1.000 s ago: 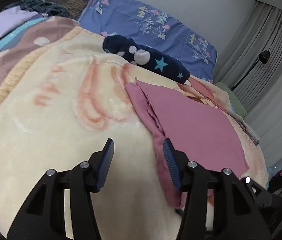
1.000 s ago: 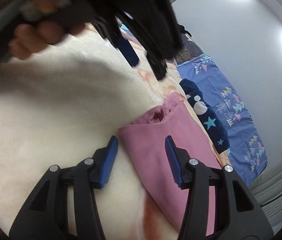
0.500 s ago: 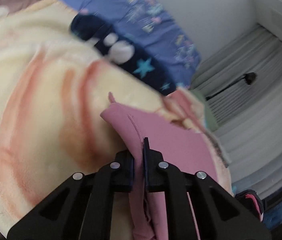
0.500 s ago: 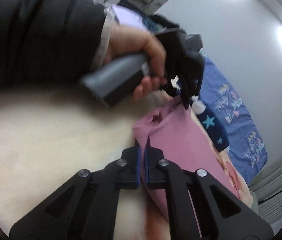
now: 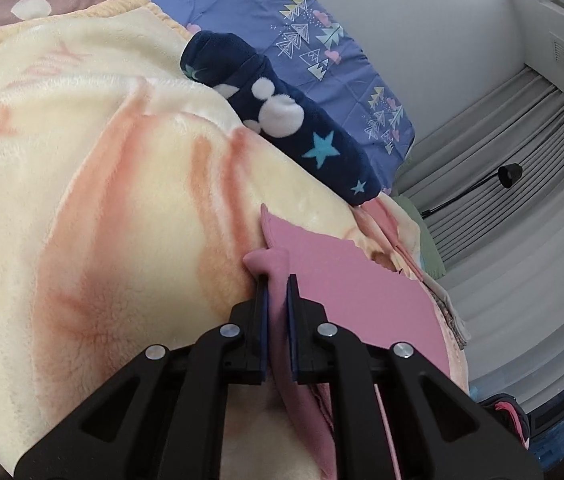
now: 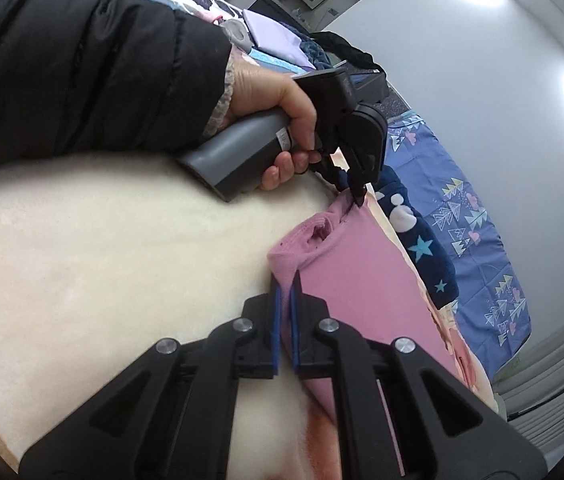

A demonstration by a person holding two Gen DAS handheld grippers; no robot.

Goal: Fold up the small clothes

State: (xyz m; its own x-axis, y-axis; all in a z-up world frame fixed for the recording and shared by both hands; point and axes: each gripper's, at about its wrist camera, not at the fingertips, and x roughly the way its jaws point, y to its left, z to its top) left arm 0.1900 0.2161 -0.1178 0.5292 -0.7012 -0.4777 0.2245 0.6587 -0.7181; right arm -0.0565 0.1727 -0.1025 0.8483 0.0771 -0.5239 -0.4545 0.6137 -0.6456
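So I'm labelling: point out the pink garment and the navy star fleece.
pink garment [image 5: 362, 296], left wrist view, flat middle panel.
navy star fleece [image 5: 322, 148], left wrist view, beside the blue star.

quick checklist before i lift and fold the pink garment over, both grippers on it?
1. Left gripper clamped on the pink garment: ok, a fold of its edge is pinched between the pads.
2. Right gripper clamped on the same edge: ok, shut on the near corner.
3. Both grips on one side of the garment: ok; the right wrist view shows the left gripper at the far corner.
4. Cream blanket caught in either grip: cannot tell, though only pink shows between the pads.
5. Navy star-print item clear of the garment: ok, beside it, apart.
6. Garment flat: mostly ok, bunched near the grips.
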